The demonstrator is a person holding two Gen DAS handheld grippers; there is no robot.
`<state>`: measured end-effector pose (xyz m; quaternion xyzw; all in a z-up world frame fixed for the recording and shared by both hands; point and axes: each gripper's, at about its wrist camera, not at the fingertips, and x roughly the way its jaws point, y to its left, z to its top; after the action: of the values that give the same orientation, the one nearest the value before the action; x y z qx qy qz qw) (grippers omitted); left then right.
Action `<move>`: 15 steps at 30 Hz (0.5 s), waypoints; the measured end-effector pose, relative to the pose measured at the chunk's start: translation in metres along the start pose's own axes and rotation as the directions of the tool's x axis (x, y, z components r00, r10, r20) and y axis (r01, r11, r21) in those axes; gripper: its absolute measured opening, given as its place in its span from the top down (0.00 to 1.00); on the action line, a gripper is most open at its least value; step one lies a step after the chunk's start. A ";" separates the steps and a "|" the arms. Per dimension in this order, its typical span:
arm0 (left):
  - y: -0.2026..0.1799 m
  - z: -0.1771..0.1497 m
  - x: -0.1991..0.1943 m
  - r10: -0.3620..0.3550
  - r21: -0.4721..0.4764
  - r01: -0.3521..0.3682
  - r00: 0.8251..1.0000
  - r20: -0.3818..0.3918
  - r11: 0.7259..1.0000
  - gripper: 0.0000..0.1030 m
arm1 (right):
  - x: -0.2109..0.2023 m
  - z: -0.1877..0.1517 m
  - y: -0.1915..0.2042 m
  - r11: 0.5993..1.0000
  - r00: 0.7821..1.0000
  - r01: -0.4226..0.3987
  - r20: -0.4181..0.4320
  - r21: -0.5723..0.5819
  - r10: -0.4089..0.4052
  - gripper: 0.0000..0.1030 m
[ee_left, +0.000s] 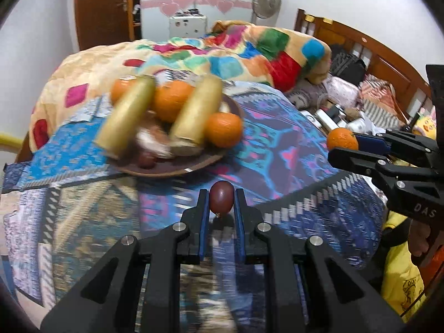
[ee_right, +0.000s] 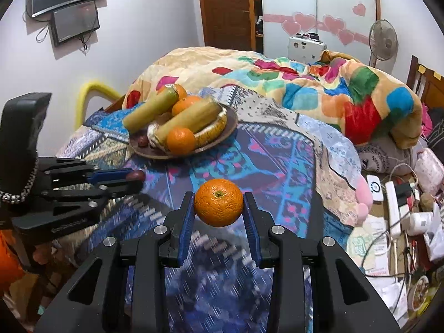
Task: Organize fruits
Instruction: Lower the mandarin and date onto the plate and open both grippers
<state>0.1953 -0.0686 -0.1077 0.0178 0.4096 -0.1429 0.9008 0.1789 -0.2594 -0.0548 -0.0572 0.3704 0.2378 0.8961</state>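
Observation:
My left gripper (ee_left: 221, 201) is shut on a small dark red fruit (ee_left: 221, 200), held above the patterned bedspread. It shows in the right wrist view (ee_right: 134, 179) at the left with the red fruit (ee_right: 136, 175) at its tips. My right gripper (ee_right: 218, 204) is shut on an orange (ee_right: 218, 202); it shows in the left wrist view (ee_left: 342, 145) at the right, holding the orange (ee_left: 342, 138). A brown plate (ee_left: 205, 161) (ee_right: 222, 136) ahead holds oranges (ee_left: 223, 129), two yellow-green stalks (ee_left: 127, 113), a banana (ee_right: 213, 130) and a small red fruit (ee_left: 145, 160).
The plate sits on a blue patterned bedspread (ee_left: 277, 138). A colourful blanket (ee_right: 319, 88) is heaped behind it. Clutter with a power strip (ee_right: 395, 208) and cables lies at the right. A wooden headboard (ee_left: 374, 55), a fan (ee_right: 384, 40) and wall screens (ee_right: 69, 2) stand around.

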 end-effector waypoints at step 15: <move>0.073 0.041 -0.011 0.077 -0.043 -0.073 0.992 0.096 0.996 0.84 | 0.051 0.057 0.037 0.997 0.999 -0.043 0.020 -0.067 0.045 0.69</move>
<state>0.2381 -0.0021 -0.0783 0.0085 0.3669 -0.1015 0.9247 0.2289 -0.1912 -0.0460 -0.0765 0.3540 0.2705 0.8920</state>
